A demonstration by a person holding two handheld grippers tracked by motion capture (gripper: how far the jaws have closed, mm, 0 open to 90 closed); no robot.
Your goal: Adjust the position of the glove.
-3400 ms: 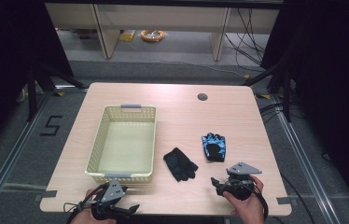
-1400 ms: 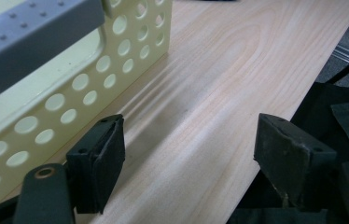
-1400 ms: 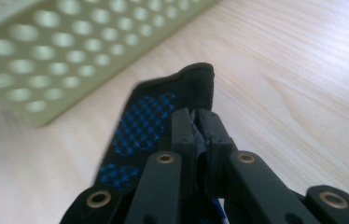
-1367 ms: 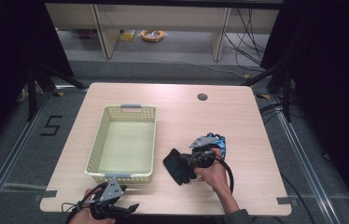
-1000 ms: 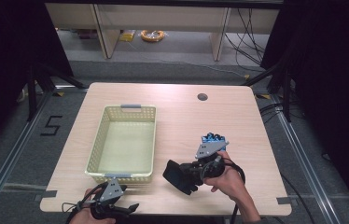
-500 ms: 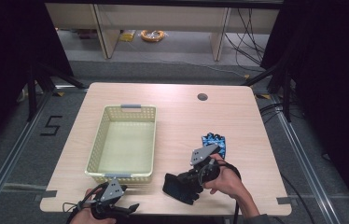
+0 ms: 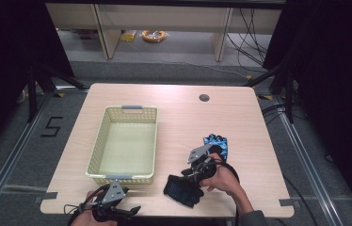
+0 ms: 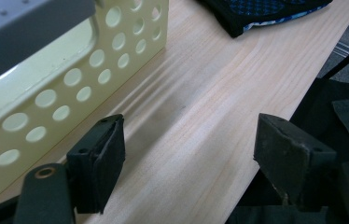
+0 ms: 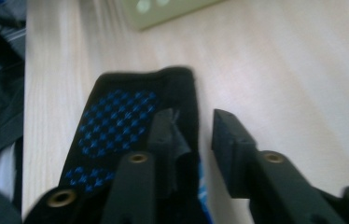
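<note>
**We set the black glove down near the table edge**

We hold a gripper in each hand at a wooden table (image 7: 179,108). Our right gripper (image 7: 194,175) is low over the black glove (image 7: 181,190), which lies flat on the table close to our edge, just right of the yellow basket (image 7: 126,142). In the right gripper view the jaws have just been opening. Now there is a small gap between them. One jaw sits over the glove's cuff and the other is over bare wood beside it. The pads are not squeezing the glove (image 9: 126,121). We can see little blue dots on its dark cloth.

A second glove, the blue glove (image 7: 216,143), lies a bit farther up the table, just behind our right hand (image 7: 223,179).

Our left gripper (image 7: 122,213) rests at the near edge of the table, just in front of the basket. In the left gripper view its jaws are spread wide with nothing between them. The basket wall (image 8: 70,79) with its round holes is just beside one jaw.
</note>
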